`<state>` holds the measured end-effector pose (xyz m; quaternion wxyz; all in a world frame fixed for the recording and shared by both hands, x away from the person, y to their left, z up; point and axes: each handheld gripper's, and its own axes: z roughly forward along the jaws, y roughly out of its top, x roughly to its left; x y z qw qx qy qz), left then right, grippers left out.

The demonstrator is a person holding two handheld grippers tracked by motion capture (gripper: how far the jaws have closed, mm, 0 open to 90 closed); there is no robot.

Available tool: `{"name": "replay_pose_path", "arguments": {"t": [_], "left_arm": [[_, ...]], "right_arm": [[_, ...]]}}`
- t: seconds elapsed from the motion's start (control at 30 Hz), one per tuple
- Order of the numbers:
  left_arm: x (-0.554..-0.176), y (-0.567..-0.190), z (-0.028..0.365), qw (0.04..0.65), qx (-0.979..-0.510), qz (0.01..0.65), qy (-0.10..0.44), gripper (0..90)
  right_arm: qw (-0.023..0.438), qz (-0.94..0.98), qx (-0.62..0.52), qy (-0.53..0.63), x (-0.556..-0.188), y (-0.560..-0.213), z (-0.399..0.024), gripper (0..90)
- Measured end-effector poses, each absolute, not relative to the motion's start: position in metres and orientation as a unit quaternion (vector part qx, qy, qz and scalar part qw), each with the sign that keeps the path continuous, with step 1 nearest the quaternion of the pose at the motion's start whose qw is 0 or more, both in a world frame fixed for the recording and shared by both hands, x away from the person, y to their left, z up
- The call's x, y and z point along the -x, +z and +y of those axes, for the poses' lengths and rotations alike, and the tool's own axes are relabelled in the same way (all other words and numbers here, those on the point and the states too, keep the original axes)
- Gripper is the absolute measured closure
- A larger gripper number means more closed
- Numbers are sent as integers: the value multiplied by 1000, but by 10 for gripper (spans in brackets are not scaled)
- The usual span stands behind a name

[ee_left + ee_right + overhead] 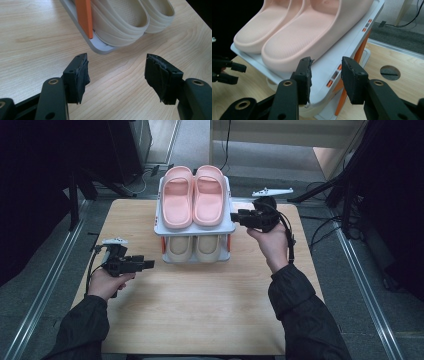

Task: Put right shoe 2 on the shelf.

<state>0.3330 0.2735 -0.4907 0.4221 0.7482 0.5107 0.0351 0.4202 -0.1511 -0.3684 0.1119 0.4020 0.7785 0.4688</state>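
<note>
a two-tier white shoe rack (227,227) with orange posts is seen at the upper middle of the high view, standing on the wooden desk (200,295). a pair of pink slippers (192,195) is carried side by side on its top shelf, and a pair of cream slippers (195,247) is lodged on the lower shelf beneath.

the right claw (235,217) is held at the right edge of the top shelf, just right of centre in the high view. in the right gripper view its jaws are parted, and the white rim of the top shelf (329,67) is seen in the gap between them, with the nearer pink slipper just above and to the left. whether the pads press on the rim cannot be told; nothing is shown clamped.

the left claw (150,265) is held low at the left of the high view, over bare desk, near the lower left corner of the rack but apart from it. in the left gripper view its jaws stand wide apart with only wood grain between them, and the rack's grey-white base corner (100,48) and one orange post (85,17) are seen just beyond, in the upper middle of the frame.
</note>
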Motion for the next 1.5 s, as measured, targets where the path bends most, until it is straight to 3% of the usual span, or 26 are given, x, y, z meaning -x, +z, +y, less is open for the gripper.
{"name": "replay_pose_path", "arguments": {"t": [0.9, 1.17, 1.5], "left_arm": [[-353, -492, 245, 408, -774, 483, 30, 360], [-353, -493, 236, 405, -781, 475, 27, 348], [-349, -494, 233, 402, -786, 469, 28, 306]], "right_arm": [[68, 780, -383, 489, -364, -448, -172, 514], [46, 790, -385, 474, -362, -480, -173, 470], [43, 799, -377, 467, -364, -485, -168, 448]]}}
